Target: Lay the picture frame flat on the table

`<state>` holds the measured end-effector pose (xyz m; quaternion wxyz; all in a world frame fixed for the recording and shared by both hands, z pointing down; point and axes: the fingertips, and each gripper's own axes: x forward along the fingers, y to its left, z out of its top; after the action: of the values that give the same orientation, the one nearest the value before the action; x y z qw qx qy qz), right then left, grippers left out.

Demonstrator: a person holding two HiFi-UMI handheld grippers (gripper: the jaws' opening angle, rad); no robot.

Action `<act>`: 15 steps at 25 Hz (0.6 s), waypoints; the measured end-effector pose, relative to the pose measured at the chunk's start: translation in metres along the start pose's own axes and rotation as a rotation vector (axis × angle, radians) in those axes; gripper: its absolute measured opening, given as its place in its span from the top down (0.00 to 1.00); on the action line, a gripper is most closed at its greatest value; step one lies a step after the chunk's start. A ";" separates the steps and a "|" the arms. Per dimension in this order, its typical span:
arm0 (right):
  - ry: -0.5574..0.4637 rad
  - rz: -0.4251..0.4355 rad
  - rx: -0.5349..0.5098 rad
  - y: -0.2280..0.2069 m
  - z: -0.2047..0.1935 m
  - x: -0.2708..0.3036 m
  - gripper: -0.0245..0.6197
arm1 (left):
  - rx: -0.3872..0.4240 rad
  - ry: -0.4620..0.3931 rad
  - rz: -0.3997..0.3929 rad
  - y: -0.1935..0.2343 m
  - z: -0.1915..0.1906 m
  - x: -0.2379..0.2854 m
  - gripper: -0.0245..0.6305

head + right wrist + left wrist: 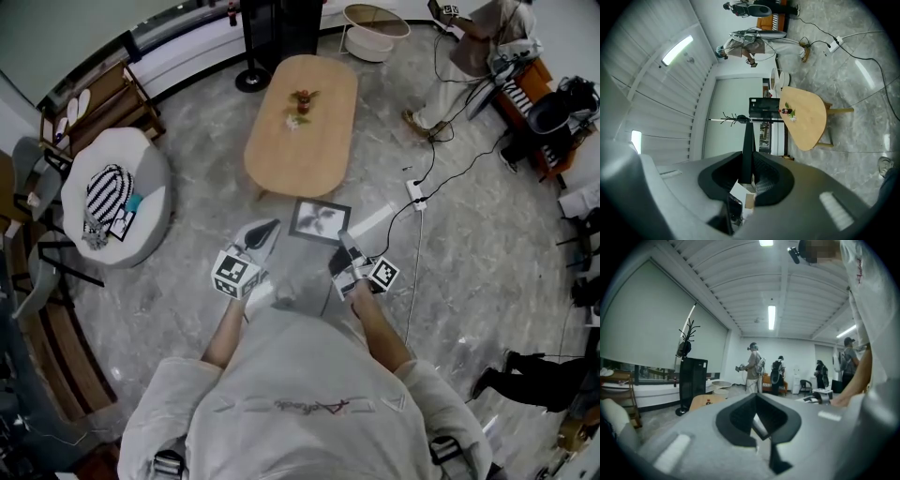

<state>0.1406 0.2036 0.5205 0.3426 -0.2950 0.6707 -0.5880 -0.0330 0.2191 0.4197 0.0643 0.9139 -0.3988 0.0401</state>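
The picture frame (319, 220), dark-rimmed with a grey leaf print, hangs in the air in front of me, short of the oval wooden table (302, 141). My right gripper (343, 240) is shut on its right lower edge. In the right gripper view the frame (748, 145) runs up edge-on as a thin dark strip from between the jaws of the right gripper (746, 180), with the table (808, 123) beyond. My left gripper (267, 231) is just left of the frame, its dark jaws drawn to a point and holding nothing. In its own view the left gripper (759, 425) faces across the room.
A small plant and bottle (300, 105) stand on the table. A white round chair (117, 202) with a striped bundle is at the left. A power strip (415, 195) and cables lie on the floor at the right. A person (469, 56) stands at the back right.
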 end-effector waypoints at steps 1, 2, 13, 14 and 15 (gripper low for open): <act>-0.004 0.002 -0.003 -0.001 0.002 0.009 0.84 | 0.000 0.001 -0.005 0.008 0.002 0.003 0.96; -0.008 0.007 -0.004 -0.001 0.003 0.017 0.84 | 0.001 0.002 -0.010 0.016 0.004 0.006 0.96; -0.053 0.013 -0.011 -0.008 0.018 0.080 0.84 | 0.010 0.010 -0.041 0.085 0.010 0.033 0.96; -0.055 0.012 -0.011 -0.009 0.018 0.083 0.84 | 0.007 0.011 -0.041 0.089 0.009 0.034 0.96; -0.057 0.011 -0.012 -0.010 0.018 0.085 0.84 | 0.004 0.010 -0.041 0.092 0.008 0.035 0.96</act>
<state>0.1047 0.1238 0.5194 0.3629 -0.3100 0.6658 -0.5736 -0.0770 0.1302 0.4241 0.0652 0.9219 -0.3794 0.0444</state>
